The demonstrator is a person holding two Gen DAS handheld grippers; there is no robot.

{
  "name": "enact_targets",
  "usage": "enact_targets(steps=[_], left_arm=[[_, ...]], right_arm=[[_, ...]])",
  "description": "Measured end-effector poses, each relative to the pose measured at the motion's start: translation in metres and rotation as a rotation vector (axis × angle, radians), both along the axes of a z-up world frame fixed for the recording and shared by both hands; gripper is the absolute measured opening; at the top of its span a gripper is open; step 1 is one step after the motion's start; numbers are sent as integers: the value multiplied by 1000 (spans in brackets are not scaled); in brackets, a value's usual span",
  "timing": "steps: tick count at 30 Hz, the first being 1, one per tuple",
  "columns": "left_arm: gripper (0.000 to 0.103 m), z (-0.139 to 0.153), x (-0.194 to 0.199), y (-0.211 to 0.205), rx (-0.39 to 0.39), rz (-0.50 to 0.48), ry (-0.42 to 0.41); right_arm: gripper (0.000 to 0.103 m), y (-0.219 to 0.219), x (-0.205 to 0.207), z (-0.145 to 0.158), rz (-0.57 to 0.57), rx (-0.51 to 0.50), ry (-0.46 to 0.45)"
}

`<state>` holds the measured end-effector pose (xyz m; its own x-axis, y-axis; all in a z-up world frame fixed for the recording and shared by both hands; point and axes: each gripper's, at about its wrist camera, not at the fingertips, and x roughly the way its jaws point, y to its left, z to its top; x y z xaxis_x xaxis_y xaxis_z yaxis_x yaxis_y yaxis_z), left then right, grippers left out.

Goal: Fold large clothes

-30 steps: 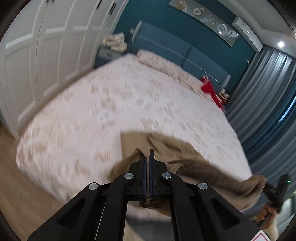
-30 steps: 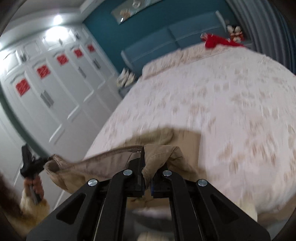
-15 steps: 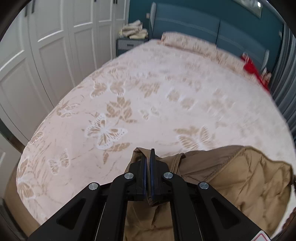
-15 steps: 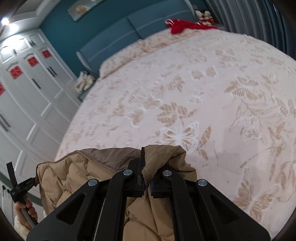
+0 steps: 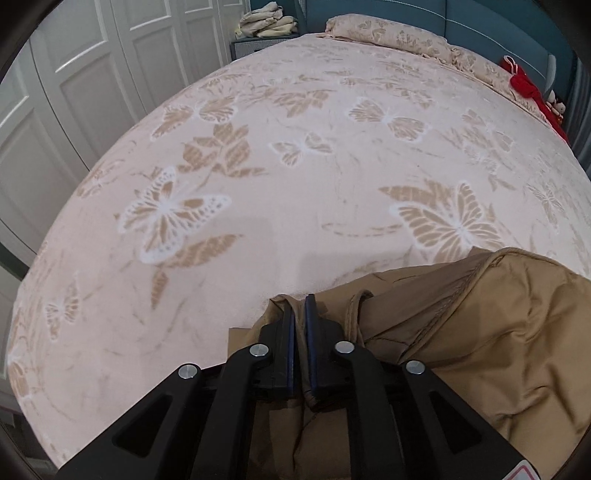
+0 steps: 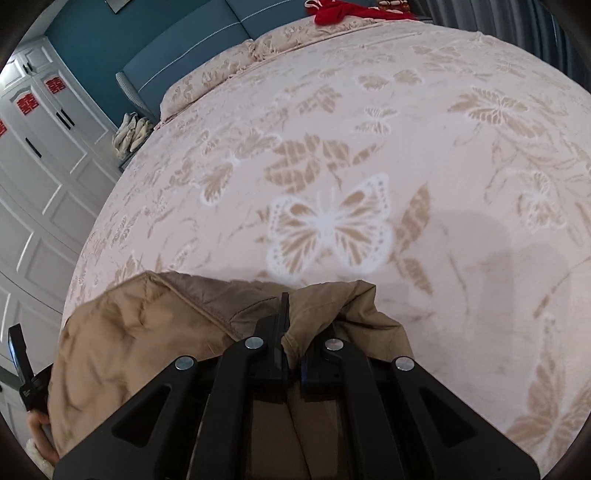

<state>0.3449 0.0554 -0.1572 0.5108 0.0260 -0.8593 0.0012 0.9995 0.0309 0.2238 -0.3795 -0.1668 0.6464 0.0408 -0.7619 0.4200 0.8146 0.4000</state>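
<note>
We see the left gripper (image 5: 300, 314) clamped on a fold of the tan padded jacket (image 5: 480, 332), its blue-lined fingers nearly together with cloth pinched between them. The right gripper (image 6: 291, 325) is likewise closed on the jacket (image 6: 147, 332); fabric bunches over its right finger. The jacket lies at the near edge of the bed (image 5: 295, 166), its bulk between the two grippers.

Writing: red paper emblems (image 6: 26, 105) on the white wardrobe doors (image 6: 48, 147), at far left in the right wrist view; too small for us to read with certainty. A corner of a red-and-white sticker (image 5: 526, 474) shows on the left gripper body, illegible.

Beyond the jacket, the butterfly-patterned bedspread runs flat and bare to the pillows (image 5: 388, 37). A red item (image 6: 332, 13) sits at the far right corner. The wardrobe stands close along the bed's left edge.
</note>
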Motion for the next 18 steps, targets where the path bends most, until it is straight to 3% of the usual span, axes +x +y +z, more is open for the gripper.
enact_targets(steps=[18], left_arm=[[10,-21,-1,-3,-35,39,-99]], right_arm=[[2,-3,-5,-22,-35,40,-98]])
